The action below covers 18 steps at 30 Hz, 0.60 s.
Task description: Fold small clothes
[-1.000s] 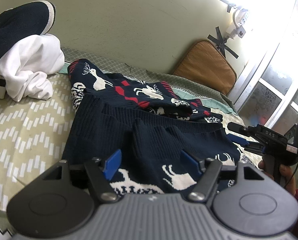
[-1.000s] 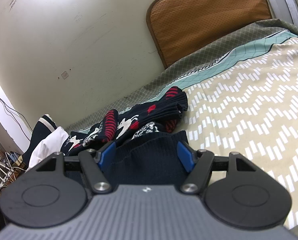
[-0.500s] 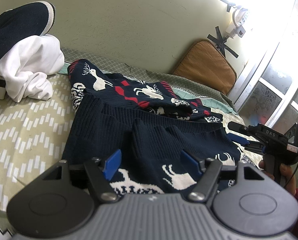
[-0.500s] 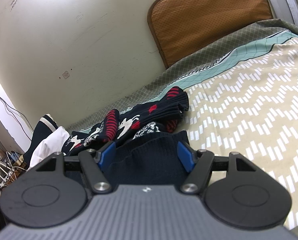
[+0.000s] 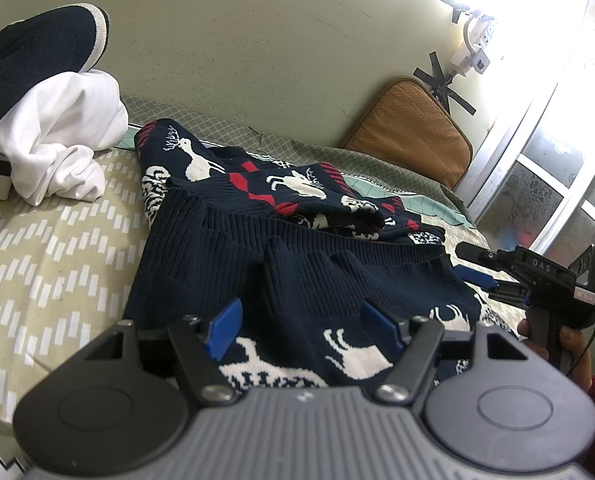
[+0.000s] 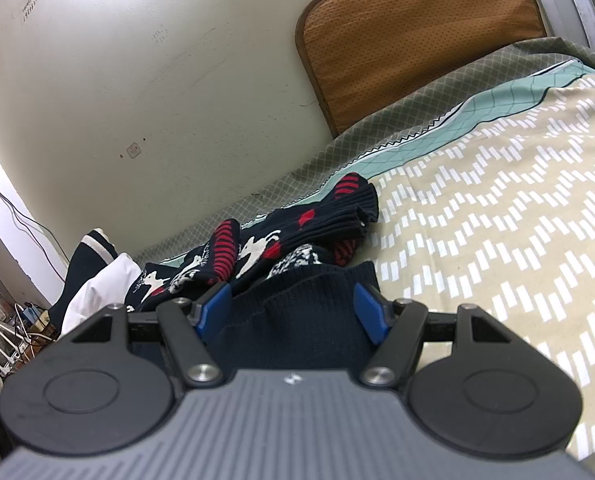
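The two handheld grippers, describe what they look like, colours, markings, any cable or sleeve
The left gripper and right gripper share a ribbed grey body, two black round discs, black linkage arms with silver bolts, and blue finger pads. From the side, the right one is black, lettered "OAS", with a thin black cable; its hand shows a dark red sleeve.

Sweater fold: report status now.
Left gripper and right gripper both open over sweater hem. Sweater bunched on bed, not folded. White garment off to left, clear.
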{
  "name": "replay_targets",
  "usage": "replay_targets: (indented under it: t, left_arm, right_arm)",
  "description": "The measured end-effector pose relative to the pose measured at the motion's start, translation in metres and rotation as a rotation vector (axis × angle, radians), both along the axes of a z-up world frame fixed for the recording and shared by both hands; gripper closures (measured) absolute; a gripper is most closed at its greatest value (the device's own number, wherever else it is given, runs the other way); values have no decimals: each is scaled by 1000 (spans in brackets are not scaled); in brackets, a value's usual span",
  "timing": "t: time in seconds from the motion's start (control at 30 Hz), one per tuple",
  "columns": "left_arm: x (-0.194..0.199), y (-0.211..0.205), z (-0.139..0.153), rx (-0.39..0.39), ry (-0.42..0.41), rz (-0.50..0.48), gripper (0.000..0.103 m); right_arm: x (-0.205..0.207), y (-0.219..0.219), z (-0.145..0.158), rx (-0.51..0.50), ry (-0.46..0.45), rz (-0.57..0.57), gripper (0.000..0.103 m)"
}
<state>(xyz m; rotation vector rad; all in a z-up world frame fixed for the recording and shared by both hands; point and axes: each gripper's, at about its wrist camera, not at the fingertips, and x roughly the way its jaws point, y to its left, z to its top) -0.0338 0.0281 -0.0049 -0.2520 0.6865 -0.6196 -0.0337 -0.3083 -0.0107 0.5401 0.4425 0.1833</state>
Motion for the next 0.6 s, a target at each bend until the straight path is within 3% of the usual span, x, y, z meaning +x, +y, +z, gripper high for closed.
replay_targets:
  t: [0.23, 0.47, 0.6]
  left_arm:
    - [0, -1, 0, 19, -9, -8, 35]
    - [-4, -10, 1, 104, -46, -16, 36]
    - [-6, -6, 2, 90, -46, -13, 35]
  right_arm:
    - [2, 1, 1, -5, 8, 5, 33]
    - [9, 8, 0, -63, 53, 1, 33]
    - [4, 7, 1, -53, 22, 4, 33]
